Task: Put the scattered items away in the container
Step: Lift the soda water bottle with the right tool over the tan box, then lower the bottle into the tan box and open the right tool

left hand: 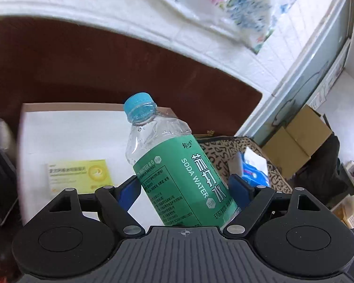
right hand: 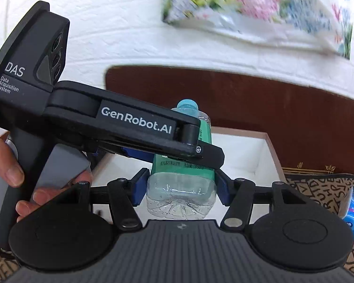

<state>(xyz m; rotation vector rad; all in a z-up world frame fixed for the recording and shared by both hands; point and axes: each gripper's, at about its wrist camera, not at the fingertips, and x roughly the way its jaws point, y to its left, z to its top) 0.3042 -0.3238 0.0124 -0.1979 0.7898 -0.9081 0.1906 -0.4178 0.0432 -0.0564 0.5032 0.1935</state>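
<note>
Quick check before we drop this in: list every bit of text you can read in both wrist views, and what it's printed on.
"SODA WATER", "WATER 8.0": green label of the clear plastic bottle with the blue cap.
"350ml": same label, right wrist view.
"GenRobot.AI": black arm of the left gripper.
"DAS", "Data Acquisition System": its black body.
Yellow-green flat box: print blurred.
Label's Chinese small print: too small.

Floral bag [left hand: 236, 7] on wall; cardboard boxes [left hand: 297, 139].
</note>
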